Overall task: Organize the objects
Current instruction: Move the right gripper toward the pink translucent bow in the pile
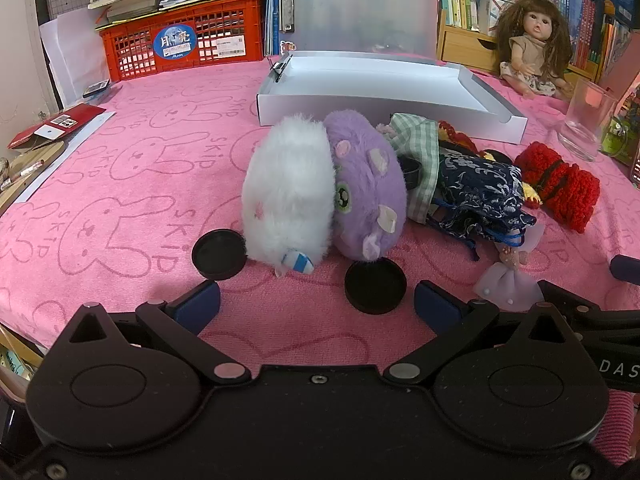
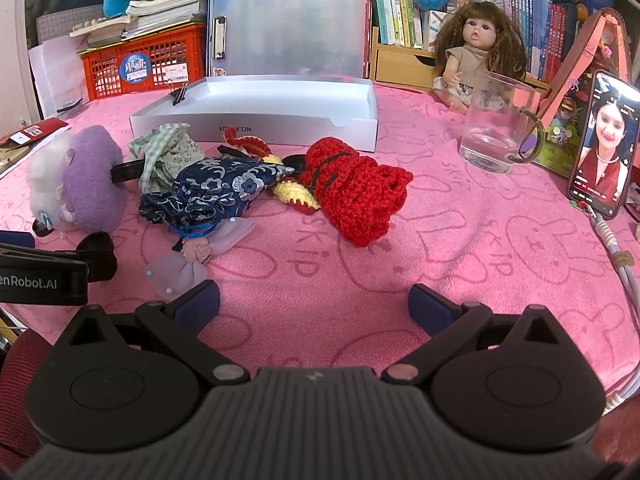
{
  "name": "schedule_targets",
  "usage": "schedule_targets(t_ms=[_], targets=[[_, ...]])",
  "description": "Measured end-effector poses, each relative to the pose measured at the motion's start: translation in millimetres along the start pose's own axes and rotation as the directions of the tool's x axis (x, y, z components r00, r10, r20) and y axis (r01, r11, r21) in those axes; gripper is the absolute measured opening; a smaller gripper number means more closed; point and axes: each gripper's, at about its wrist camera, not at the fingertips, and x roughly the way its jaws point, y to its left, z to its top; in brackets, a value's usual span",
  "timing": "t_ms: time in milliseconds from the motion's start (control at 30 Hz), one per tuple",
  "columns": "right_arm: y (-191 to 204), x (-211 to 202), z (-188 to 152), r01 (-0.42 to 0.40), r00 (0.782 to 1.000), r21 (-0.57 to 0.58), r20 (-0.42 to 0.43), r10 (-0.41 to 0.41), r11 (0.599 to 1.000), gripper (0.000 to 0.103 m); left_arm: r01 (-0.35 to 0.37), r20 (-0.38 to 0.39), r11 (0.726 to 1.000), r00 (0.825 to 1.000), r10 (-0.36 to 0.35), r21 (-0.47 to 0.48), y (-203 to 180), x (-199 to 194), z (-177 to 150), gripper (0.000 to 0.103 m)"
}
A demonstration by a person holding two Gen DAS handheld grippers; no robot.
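Both claws hang spread wide and empty over the pink towel [image 2: 460,240]: the left gripper [image 1: 317,304] has a black round lid [image 1: 375,286] on the cloth between its fingers, untouched, and the right gripper [image 2: 315,302] has only bare cloth. The toys lie heaped between them and the empty white box [image 2: 256,120]: a white-and-purple plush [image 1: 320,188], a green checked cloth [image 1: 416,152], a navy brocade pouch [image 2: 216,188] and a red crochet piece [image 2: 356,192]. A second lid [image 1: 218,254] touches the plush, what seems a third is wedged behind it, and a doll [image 2: 476,52], glass mug [image 2: 496,124] and phone [image 2: 604,144] crowd the right.
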Motion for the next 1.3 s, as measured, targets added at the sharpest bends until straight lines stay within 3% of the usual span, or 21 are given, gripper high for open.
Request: schedule_targets(t_ms=[467, 700, 967, 1300], targets=[[1.3, -1.1, -1.2, 0.001, 1.000, 0.003, 0.016, -0.001, 1.000, 0.103, 0.014, 0.029, 1.000, 0.999, -0.014, 0.017, -1.3, -0.2, -4.7, 0.103], [5.2, -3.4, -1.2, -0.030, 0.999, -0.005, 0.026, 0.030, 1.000, 0.103, 0.017, 0.026, 1.000, 1.000, -0.017, 0.014, -1.5, 0.2, -4.6, 0.103], [11.5, -11.1, 2.3, -0.082, 0.995, -0.022, 0.063, 0.083, 0.996, 0.103, 0.073, 0.043, 0.997, 0.996, -0.072, -0.010, 9.4, -7.3, -2.0, 0.102], [21.1, -11.7, 6.6, -0.144, 0.986, -0.062, 0.075, 0.148, 0.988, 0.103, 0.138, 0.118, 0.990, 0.983, -0.139, 0.021, 18.0, -29.7, -6.5, 0.075]])
